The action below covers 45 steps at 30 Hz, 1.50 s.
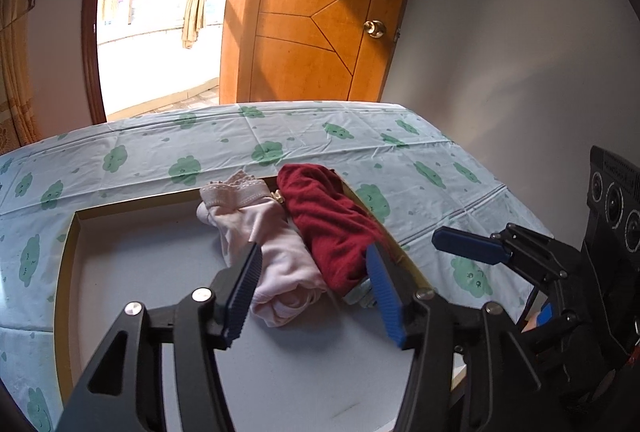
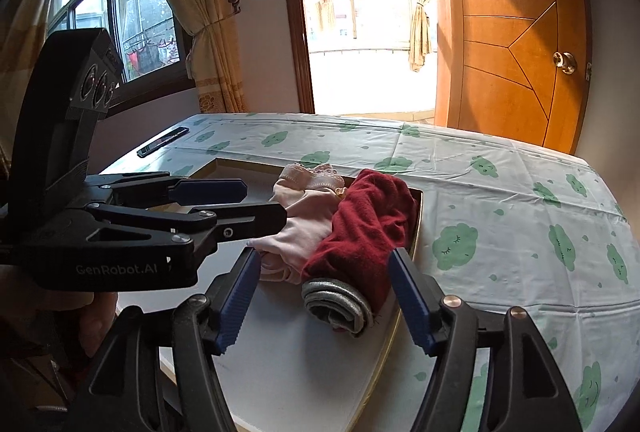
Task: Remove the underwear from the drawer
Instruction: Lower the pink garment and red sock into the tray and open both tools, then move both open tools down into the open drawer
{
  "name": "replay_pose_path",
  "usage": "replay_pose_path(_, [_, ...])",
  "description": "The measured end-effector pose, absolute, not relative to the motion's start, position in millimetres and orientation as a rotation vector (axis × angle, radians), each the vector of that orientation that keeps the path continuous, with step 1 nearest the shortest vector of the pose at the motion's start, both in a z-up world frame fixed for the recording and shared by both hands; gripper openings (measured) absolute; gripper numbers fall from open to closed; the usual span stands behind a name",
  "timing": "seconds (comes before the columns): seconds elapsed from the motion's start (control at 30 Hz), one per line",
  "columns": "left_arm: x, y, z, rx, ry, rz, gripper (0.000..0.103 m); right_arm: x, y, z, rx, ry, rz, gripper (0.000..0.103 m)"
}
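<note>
Left gripper: fingers spread wide, holding nothing, flanking the near ends of the pink underwear and red underwear.
Right gripper: fingers wide, empty, just short of the grey roll.
Count: three garments, bunched in the drawer's right corner.
Surface: cloud-print cloth.

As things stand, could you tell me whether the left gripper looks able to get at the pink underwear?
Probably yes: the left gripper is open with the pink underwear right ahead in the drawer; only the red underwear leans against it.
</note>
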<state>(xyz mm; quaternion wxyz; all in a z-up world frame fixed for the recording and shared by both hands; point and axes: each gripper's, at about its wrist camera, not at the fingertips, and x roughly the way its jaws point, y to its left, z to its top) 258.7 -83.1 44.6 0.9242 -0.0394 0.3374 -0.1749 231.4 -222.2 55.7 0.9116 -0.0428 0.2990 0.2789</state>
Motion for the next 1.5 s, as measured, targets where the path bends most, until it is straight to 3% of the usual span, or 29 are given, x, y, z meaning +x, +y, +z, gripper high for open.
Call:
replay_pose_path(0.8, [104, -35, 32, -0.097, 0.634, -0.392, 0.067, 83, -216, 23, 0.010, 0.604, 0.729, 0.075])
replay_pose_path(1.5, [28, 57, -41, -0.161, 0.715, -0.176, 0.067, 49, -156, -46, -0.138, 0.781, 0.846, 0.076])
